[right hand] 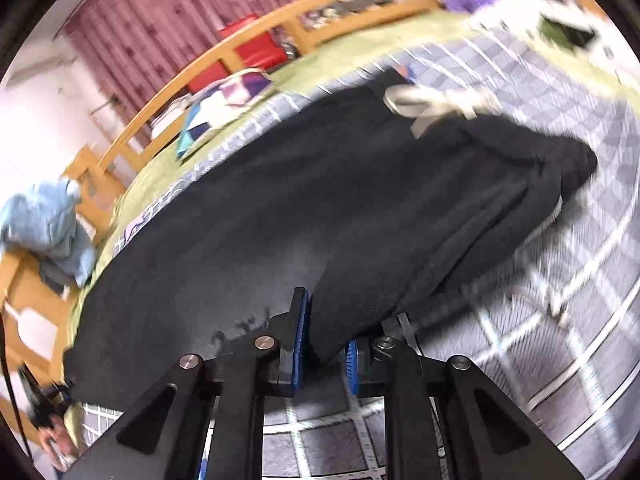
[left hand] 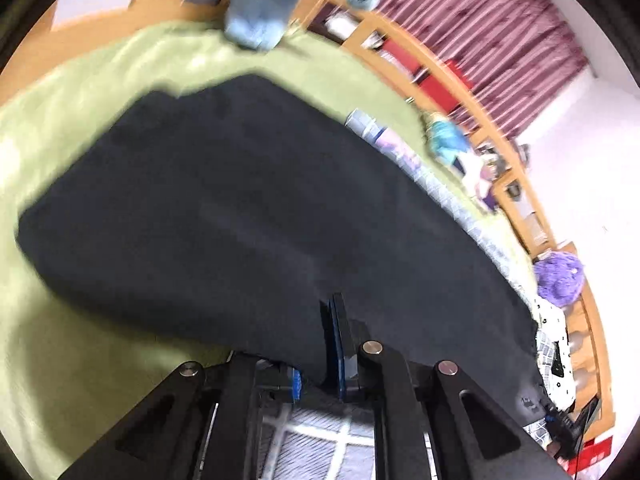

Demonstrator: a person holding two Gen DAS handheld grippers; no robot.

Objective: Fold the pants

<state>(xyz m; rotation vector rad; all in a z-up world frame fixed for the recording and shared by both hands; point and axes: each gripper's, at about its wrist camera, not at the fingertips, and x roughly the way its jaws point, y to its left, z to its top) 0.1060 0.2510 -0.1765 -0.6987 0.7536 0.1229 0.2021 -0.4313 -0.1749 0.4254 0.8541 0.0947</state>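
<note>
Both tongs (left hand: 320,344) (right hand: 326,336) pinch the black pants (left hand: 240,200) (near edge).

The black pants (left hand: 248,216) are of soft, matte fabric, spread out long and mostly flat on the bed. In the left wrist view they run from about 9 o'clock down toward 4 o'clock. In the right wrist view the pants (right hand: 280,220) stretch from 8 o'clock to 2 o'clock, where the cloth is doubled into thick bunched folds with a pale drawstring lying on top.
</note>
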